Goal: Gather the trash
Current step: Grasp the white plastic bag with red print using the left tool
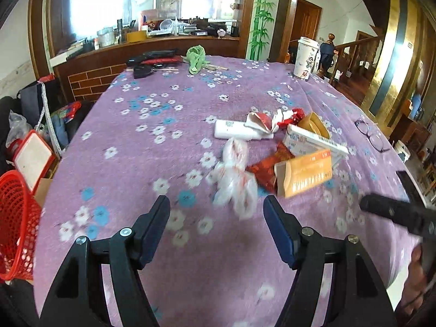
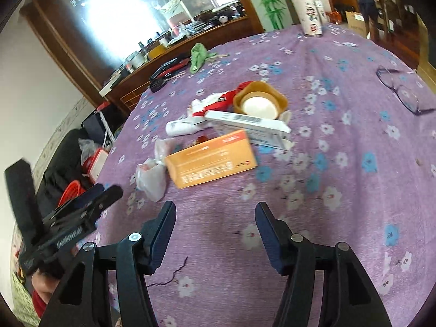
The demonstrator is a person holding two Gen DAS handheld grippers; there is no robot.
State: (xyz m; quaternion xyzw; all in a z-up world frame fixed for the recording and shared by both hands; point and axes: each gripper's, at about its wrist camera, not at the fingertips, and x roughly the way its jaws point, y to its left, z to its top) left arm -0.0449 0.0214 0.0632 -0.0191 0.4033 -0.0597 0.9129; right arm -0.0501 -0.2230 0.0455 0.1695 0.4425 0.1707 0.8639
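Just ahead of the left gripper, whose fingers stand wide apart and hold nothing, a crumpled plastic bag lies on the purple cloth. Beyond it and to the right sit an orange box, a red wrapper and a white box. The right gripper, also spread wide and holding nothing, faces the orange box from close by. A red basket stands off the left gripper's left side.

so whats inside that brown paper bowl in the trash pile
The brown paper bowl holds something white and round, maybe a lid or inner cup. Anything beneath the white piece is hidden.
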